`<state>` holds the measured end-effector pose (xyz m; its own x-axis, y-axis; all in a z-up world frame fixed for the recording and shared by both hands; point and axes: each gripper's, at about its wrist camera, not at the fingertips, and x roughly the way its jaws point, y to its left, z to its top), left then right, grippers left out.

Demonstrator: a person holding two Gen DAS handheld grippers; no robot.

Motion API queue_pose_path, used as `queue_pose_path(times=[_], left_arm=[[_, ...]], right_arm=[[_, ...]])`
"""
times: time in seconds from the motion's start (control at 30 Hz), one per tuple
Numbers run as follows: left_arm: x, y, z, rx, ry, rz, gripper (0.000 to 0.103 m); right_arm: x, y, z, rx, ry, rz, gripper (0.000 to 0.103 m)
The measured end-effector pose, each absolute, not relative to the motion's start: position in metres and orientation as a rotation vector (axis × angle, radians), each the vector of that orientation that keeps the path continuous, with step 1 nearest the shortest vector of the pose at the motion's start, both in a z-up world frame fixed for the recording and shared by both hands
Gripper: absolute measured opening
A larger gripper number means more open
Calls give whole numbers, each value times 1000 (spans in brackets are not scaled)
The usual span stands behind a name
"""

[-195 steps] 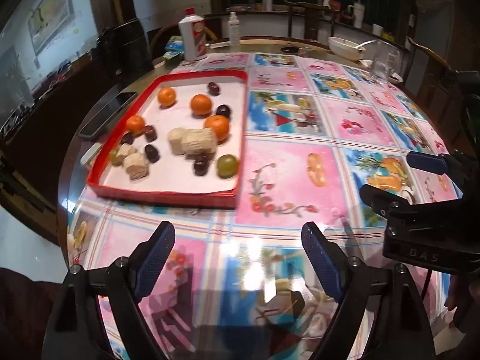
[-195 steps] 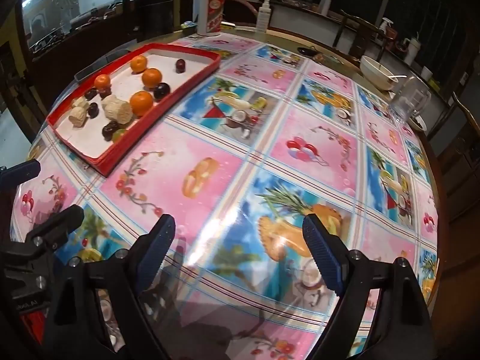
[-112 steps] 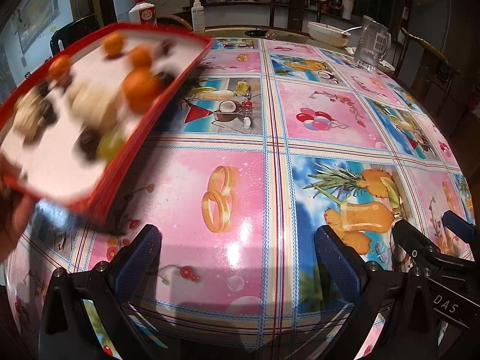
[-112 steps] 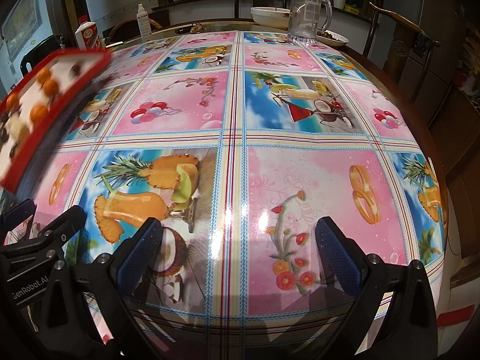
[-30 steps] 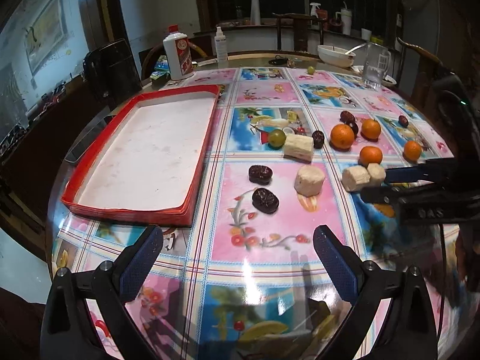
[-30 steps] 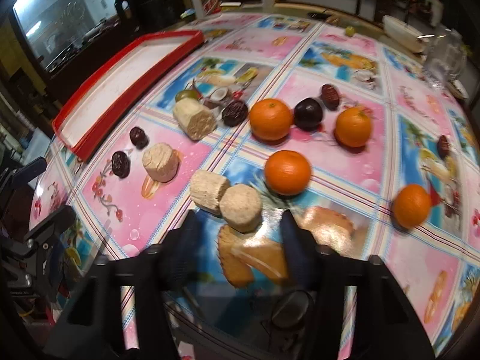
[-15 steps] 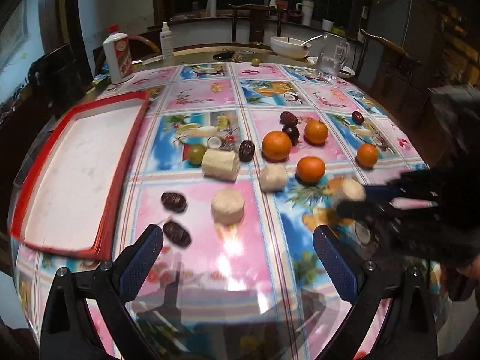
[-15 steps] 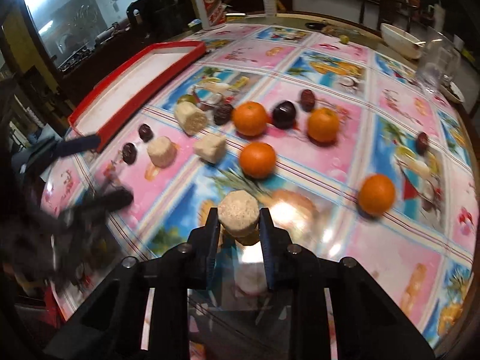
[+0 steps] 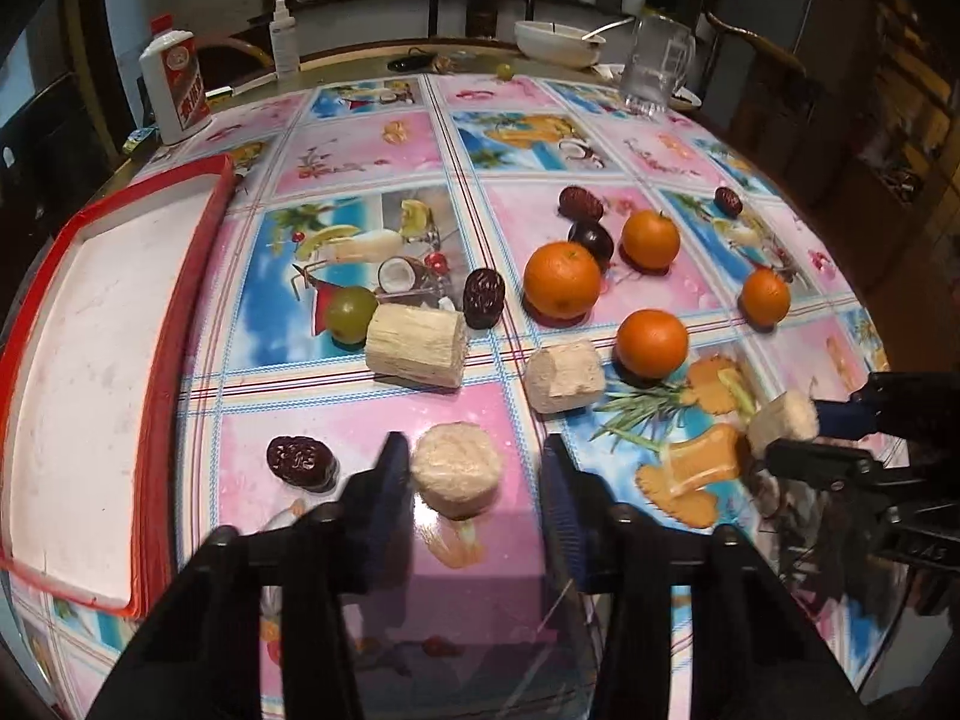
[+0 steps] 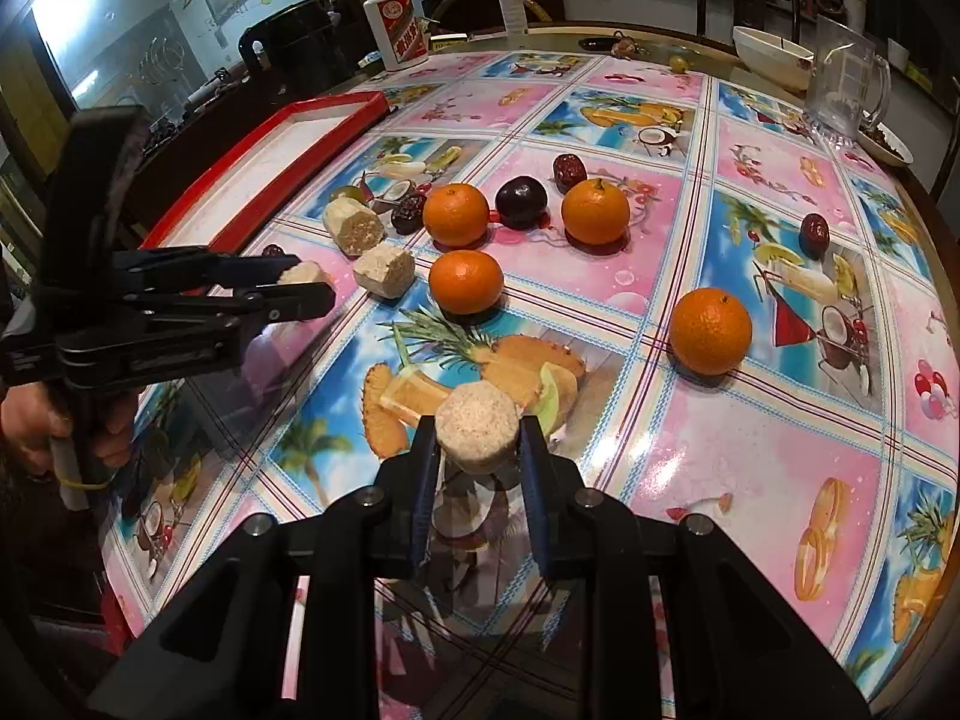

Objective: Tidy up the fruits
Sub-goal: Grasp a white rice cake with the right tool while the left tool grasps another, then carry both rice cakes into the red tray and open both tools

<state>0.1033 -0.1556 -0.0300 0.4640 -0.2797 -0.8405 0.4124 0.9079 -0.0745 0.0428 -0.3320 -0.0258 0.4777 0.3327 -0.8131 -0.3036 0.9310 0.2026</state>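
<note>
Fruit lies scattered on the picture tablecloth: several oranges (image 9: 561, 282), dark dates (image 9: 482, 306), a plum (image 9: 591, 240), a green fruit (image 9: 351, 312) and pale sugarcane pieces (image 9: 417, 345). The red tray (image 9: 198, 276) at the left holds nothing. My left gripper (image 9: 474, 480) is open, its jaws narrowed on either side of a sugarcane piece (image 9: 456, 468) that rests on the table; a gap shows on the piece's right. My right gripper (image 10: 477, 450) is shut on another sugarcane piece (image 10: 477, 435), held just above the table. In the left wrist view that piece (image 9: 783, 420) appears at the right edge.
A white bottle with a red label (image 9: 174, 90), a spray bottle (image 9: 284, 42), a white bowl (image 9: 555, 42) and a glass mug (image 9: 657, 60) stand at the far side. A person's hand (image 10: 36, 426) holds the left gripper's handle. Wooden chairs ring the round table.
The tray's fruit was earlier tipped out onto the table. Over the last half second my left gripper came down over a sugarcane piece and narrowed its jaws. My right gripper still holds its piece.
</note>
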Motion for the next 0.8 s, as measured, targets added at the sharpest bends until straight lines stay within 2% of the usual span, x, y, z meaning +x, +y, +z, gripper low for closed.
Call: queue_pose_path(times=[0.3,0.53,0.8], left_arm=[[86,-158,-29,157,980,-439,31],[63,-144,-6,94,919,-459,32],[80,-74,21,-9,873,-359,32]], right_arm=[[41,-325,-19,37,990,381,28],[48,-289,-3,-13,976,408,28],[81,-219,19,-38,963,508,28]])
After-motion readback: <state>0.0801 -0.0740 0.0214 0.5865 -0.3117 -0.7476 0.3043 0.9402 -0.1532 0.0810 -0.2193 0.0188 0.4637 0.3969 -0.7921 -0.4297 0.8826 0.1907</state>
